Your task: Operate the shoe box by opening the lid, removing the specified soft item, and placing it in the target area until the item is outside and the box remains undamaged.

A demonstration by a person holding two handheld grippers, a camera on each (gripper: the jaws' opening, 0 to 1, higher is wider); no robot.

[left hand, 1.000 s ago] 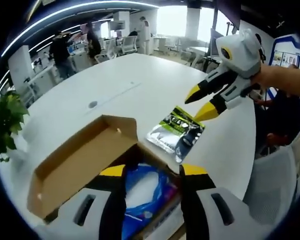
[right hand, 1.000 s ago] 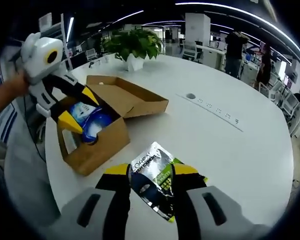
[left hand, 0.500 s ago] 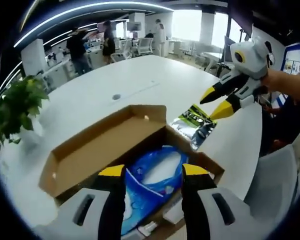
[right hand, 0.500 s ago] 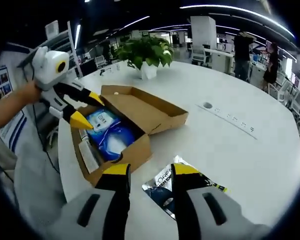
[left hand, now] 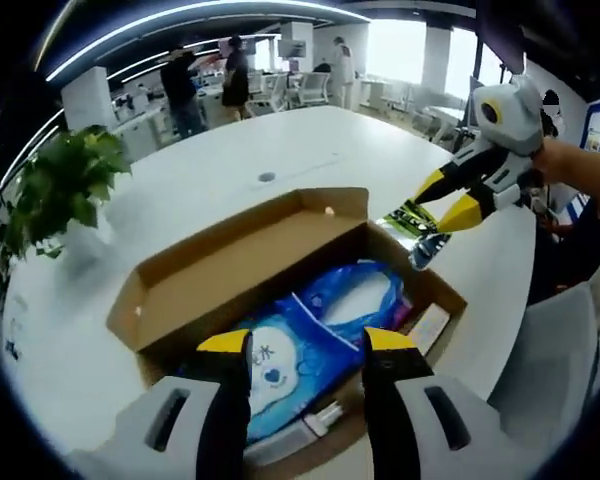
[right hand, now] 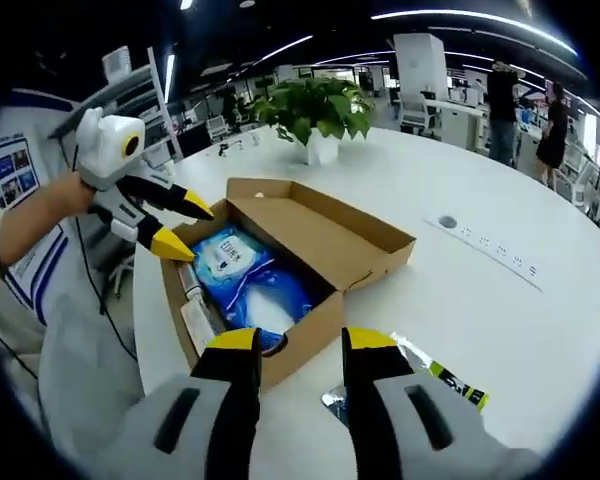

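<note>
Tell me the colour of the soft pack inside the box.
Blue and white pack, clearest in the left gripper view.

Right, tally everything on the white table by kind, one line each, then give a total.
Open cardboard shoe box: 1
Blue soft pack inside the box: 1
Silver and green foil pouch beside the box: 1
Potted plant: 1
Total: 4

Matt cardboard shoe box (left hand: 230, 275), glossy blue plastic pack (left hand: 310, 340), smooth white table (left hand: 230, 170)
</note>
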